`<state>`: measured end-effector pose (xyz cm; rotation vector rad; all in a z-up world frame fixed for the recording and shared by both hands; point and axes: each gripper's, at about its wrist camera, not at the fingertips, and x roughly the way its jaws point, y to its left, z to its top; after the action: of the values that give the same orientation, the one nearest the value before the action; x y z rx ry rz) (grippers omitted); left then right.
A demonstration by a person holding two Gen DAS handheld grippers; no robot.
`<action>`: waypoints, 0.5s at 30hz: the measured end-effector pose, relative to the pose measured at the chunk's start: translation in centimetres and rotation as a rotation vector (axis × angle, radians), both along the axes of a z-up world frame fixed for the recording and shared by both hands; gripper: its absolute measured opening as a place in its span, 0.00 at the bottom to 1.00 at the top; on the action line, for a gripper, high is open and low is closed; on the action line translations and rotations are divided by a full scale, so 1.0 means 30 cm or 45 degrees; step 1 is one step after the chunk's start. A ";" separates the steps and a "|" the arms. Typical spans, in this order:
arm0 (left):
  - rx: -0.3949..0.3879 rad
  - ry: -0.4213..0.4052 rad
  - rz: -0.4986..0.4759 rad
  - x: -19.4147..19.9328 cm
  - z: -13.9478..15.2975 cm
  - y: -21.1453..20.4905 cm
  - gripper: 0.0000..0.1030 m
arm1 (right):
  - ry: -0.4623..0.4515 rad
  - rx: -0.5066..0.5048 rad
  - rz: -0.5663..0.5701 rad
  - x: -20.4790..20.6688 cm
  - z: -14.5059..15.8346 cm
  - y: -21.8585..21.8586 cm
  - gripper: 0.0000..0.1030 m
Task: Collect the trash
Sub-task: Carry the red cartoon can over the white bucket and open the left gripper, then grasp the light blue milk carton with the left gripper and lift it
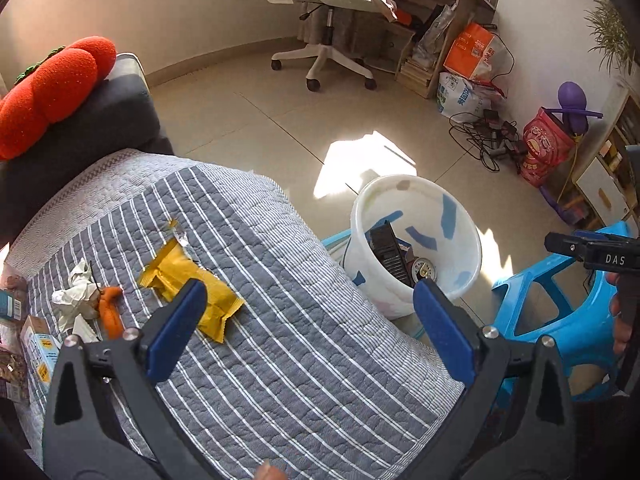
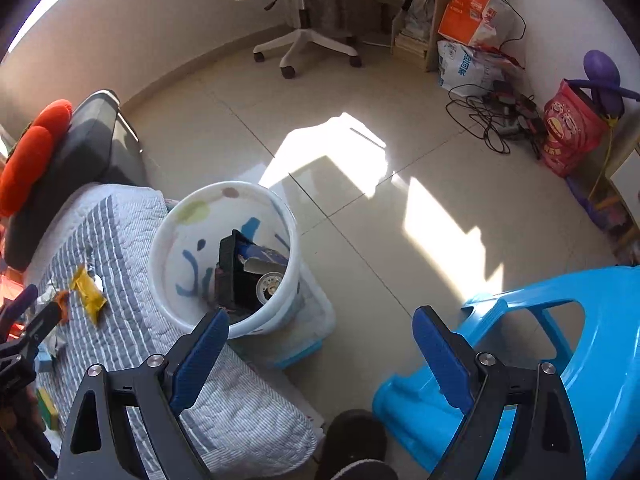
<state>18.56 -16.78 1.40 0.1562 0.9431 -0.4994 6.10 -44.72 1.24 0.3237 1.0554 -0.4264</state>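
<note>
My left gripper (image 1: 310, 300) hangs open over the striped quilt (image 1: 256, 320), nothing between its blue pads. A yellow wrapper (image 1: 188, 284) lies just beyond its left finger. Further left lie a crumpled white tissue (image 1: 76, 294) and an orange scrap (image 1: 110, 308). The white bin (image 1: 416, 240) stands on the floor beside the quilt's edge, with a black box and other trash inside. My right gripper (image 2: 320, 330) is open and empty, above the floor between the bin (image 2: 224, 256) and a blue stool (image 2: 560, 360). The yellow wrapper (image 2: 90, 290) shows at the left of the right wrist view.
Small cartons (image 1: 38, 344) sit at the quilt's left edge. An orange plush cushion (image 1: 52, 88) rests on a dark armrest. An office chair (image 1: 324, 12), bags, boxes and tangled cables (image 1: 480, 136) line the far wall. A dark slipper (image 2: 352, 440) is near the stool.
</note>
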 end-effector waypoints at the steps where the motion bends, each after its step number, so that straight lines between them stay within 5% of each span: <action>1: 0.001 0.003 0.014 -0.004 0.002 0.030 0.99 | 0.000 -0.004 0.008 0.004 0.002 0.014 0.91; 12: 0.014 0.024 0.300 -0.047 -0.029 0.437 0.99 | 0.003 -0.027 0.122 0.109 0.002 0.218 0.96; 15: -0.047 -0.015 0.417 -0.057 -0.026 0.568 0.99 | 0.007 -0.036 0.170 0.150 -0.004 0.300 0.97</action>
<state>16.85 0.25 0.60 -0.0295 0.9261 -0.2124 10.60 -35.73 1.11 0.2255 1.0686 -0.3218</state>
